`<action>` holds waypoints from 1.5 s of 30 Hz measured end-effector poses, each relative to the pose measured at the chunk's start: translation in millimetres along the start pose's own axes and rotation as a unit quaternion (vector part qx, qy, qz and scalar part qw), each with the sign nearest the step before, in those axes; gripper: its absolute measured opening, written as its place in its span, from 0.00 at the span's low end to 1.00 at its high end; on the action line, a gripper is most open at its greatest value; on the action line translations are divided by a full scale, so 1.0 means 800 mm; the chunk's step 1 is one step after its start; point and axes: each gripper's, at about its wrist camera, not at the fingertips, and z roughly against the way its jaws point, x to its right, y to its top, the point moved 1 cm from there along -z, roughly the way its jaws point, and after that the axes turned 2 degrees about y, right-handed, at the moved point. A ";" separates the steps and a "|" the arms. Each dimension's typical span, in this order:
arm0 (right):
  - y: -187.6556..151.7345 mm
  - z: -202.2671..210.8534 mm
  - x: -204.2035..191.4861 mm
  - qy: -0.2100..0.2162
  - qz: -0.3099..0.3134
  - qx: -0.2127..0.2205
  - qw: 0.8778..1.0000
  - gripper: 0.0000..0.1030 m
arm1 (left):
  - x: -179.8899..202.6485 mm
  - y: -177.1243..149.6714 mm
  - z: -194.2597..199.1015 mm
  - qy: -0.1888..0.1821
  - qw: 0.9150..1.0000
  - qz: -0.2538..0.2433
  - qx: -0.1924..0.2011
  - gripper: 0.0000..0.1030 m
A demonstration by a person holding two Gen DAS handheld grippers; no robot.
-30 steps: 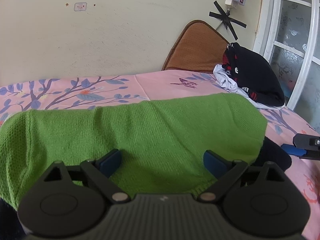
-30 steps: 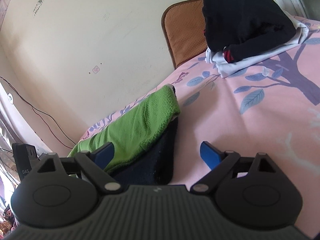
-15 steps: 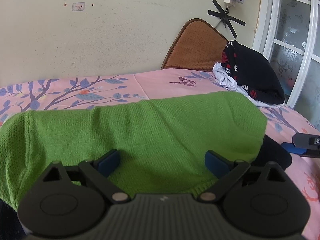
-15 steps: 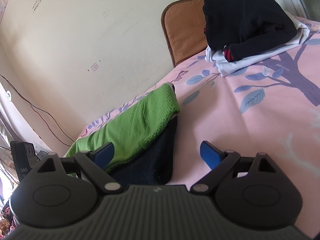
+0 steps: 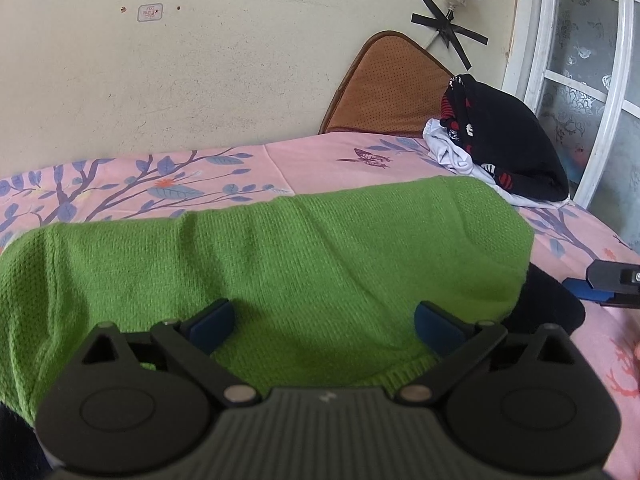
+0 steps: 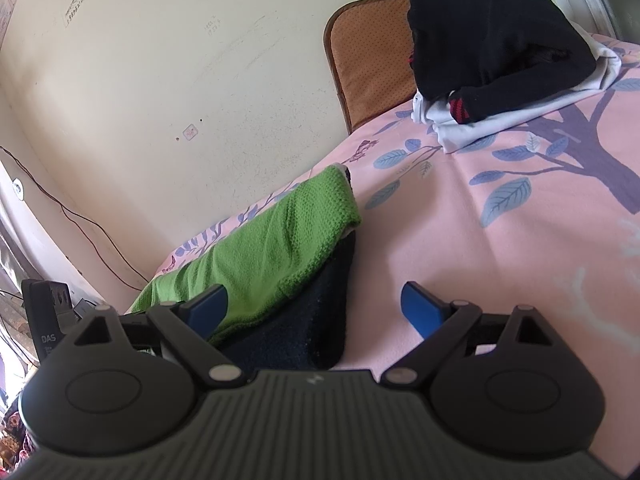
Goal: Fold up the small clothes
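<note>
Green knit top (image 5: pixel 280 264) lies right in front of the left gripper (image 5: pixel 326 322). Both grippers gape wide, holding nothing. Right gripper (image 6: pixel 316 306) sits by its corner.

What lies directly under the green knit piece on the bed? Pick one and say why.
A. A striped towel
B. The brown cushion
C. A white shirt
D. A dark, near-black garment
D: in the right wrist view a dark garment pokes out from beneath the edge of the green knit piece, and the left wrist view shows the same dark cloth at its right end.
</note>
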 end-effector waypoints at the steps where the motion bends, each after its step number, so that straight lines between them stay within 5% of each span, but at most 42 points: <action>1: 0.000 0.000 0.000 0.001 0.000 -0.001 1.000 0.95 | 0.001 0.000 0.000 0.000 1.000 0.000 0.000 0.98; 45: 0.002 -0.001 0.001 0.004 0.002 -0.007 1.000 0.96 | 0.001 0.001 -0.001 0.000 1.000 -0.017 -0.010 1.00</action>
